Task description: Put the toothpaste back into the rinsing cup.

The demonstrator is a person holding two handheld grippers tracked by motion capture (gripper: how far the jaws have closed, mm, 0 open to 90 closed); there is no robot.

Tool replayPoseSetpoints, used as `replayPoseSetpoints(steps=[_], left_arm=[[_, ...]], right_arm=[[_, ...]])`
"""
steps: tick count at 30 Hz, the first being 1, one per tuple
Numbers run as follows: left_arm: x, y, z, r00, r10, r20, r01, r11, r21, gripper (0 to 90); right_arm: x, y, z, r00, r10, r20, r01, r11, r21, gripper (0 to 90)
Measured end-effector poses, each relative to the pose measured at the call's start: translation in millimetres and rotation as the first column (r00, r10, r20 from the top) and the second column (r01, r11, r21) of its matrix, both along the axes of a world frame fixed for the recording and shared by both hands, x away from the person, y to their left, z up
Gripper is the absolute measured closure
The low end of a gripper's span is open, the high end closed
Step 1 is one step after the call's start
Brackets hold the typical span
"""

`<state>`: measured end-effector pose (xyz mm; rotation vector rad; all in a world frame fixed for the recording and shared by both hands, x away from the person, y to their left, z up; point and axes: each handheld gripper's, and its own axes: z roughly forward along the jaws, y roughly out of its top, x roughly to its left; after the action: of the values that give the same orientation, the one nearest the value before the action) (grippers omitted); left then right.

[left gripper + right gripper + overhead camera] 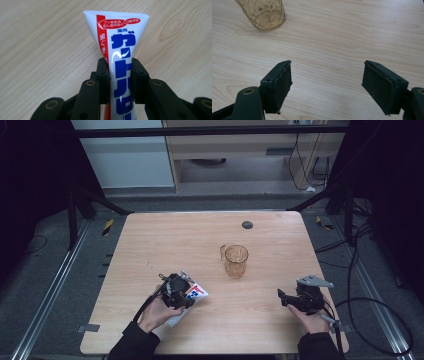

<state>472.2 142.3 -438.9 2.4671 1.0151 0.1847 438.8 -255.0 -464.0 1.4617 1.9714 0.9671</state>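
**Left gripper clamps a toothpaste tube; right gripper waits with jaws apart**

On the near left part of the wooden table (150, 240), the left gripper (186, 296) has its two black jaws closed on a white toothpaste tube (196, 293) printed with blue and red lettering. In the left gripper view the tube (120, 50) runs straight out between the jaws, which pinch it partway along its length, so that its body narrows where they press. Its flat crimped end points away from the gripper and stands clear beyond the jaws, with the wood of the table behind it; the other end passes back below the jaws and cannot be seen. From the high view the tube's long axis lies roughly along the gripper's own line, slanting toward the right and slightly far, with the crimped end toward the middle of the table.

The left hand (157, 312) holds that gripper from the near side, the dark sleeve entering at the near edge and the forearm angled to the right and far.

The right gripper (283, 298) is at the near right of the table, held by the right hand (312, 320), and points left. Its jaws stand wide apart with nothing between them and bare wood beneath.

An amber, ribbed plastic cup with a handle (235, 260) stands upright near the middle of the table, well apart from both grippers; its base (263, 13) shows at the far left of the right gripper view.

A small dark round disc (247, 225) sits near the far edge.
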Motion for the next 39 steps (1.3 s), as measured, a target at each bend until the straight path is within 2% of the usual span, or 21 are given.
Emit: replayPoseSetpoints(steps=[4,8,16,20,24,29,34,38,39], left_arm=[[-3.8,6.2,14.8,0.9981,0.019,0.058,-0.016,0.9986,-0.050,72.6],[-6.5,12.0,28.5,0.9912,0.051,0.122,-0.038,0.9938,-0.104,72.7],[-6.9,15.4,45.1,0.9650,0.110,0.238,-0.070,0.9832,-0.169,72.8],[-3.6,12.2,54.4,0.9471,0.141,0.289,-0.082,0.9754,-0.204,72.8],[-1.0,6.6,61.6,0.9229,0.173,0.344,-0.098,0.9699,-0.223,72.7],[3.5,-0.7,67.1,0.8946,0.223,0.387,-0.116,0.9523,-0.282,72.7],[11.4,-8.1,72.2,0.8728,0.264,0.410,-0.129,0.9356,-0.329,72.7],[20.5,-14.9,76.9,0.8439,0.309,0.438,-0.140,0.9158,-0.376,72.7],[22.5,-15.9,77.9,0.8405,0.316,0.440,-0.141,0.9121,-0.385,72.7]], right_arm=[[-0.4,-0.4,0.1,1.0000,-0.002,0.000,0.002,1.000,0.006,23.4],[-0.2,-0.4,-0.7,1.0000,0.001,0.002,-0.001,1.000,0.001,23.3],[0.0,0.7,-0.8,1.0000,0.000,0.005,0.000,1.000,0.000,23.3],[0.2,0.9,-1.4,1.0000,-0.002,0.008,0.002,1.000,0.000,23.3],[0.1,1.0,-1.4,0.9999,-0.003,0.013,0.003,1.000,0.004,23.1],[0.2,1.8,-1.8,0.9998,-0.002,0.020,0.002,1.000,0.004,22.9],[0.6,3.2,-2.7,0.9997,0.002,0.023,-0.002,1.000,0.002,22.2],[0.9,3.9,-3.3,0.9997,0.001,0.025,-0.001,1.000,0.005,21.5],[1.0,4.0,-3.6,0.9997,0.000,0.025,-0.001,1.000,0.006,21.3]])
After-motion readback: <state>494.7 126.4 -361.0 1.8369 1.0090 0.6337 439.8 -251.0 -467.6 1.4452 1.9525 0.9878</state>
